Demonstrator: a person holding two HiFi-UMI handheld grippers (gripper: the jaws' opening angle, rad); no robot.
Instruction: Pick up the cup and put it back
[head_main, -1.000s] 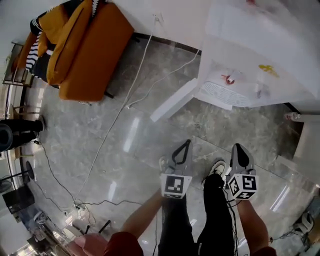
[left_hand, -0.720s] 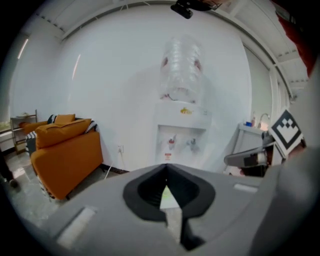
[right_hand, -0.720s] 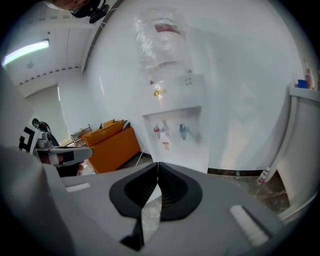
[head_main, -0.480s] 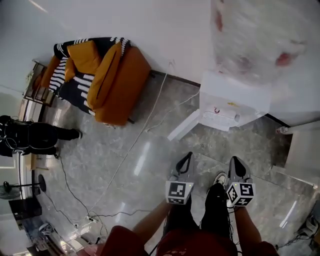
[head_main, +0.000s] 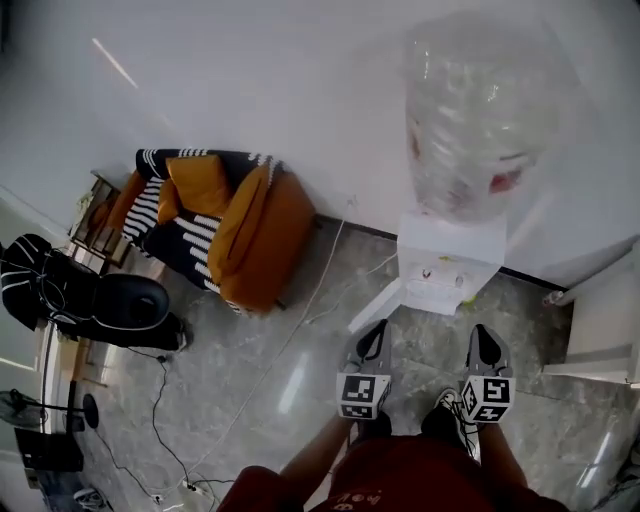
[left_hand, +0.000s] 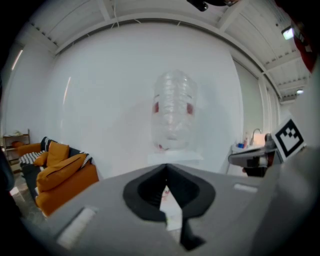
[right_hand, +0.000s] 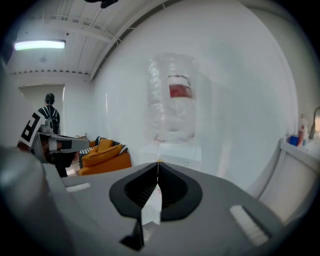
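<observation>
I see no cup in any view. A white water dispenser (head_main: 450, 265) with a big clear bottle (head_main: 470, 110) on top stands against the wall ahead of me. Both grippers are held side by side in front of it and point toward it. My left gripper (head_main: 374, 330) is shut with nothing between its jaws, and its tips meet in the left gripper view (left_hand: 166, 165) below the bottle (left_hand: 173, 112). My right gripper (head_main: 483, 335) is shut and empty too, its tips (right_hand: 158, 162) meeting under the bottle (right_hand: 172, 97).
An orange armchair (head_main: 240, 235) with striped cushions stands at the left by the wall. A person in black (head_main: 60, 295) is further left. Cables (head_main: 290, 340) run over the grey stone floor. A white counter (head_main: 605, 320) stands at the right, with a sink tap in the left gripper view.
Both grippers have risen together, still shut. The head view has tilted up, so the dispenser's bottle and the wall now show, and the person in black has come further into view.
</observation>
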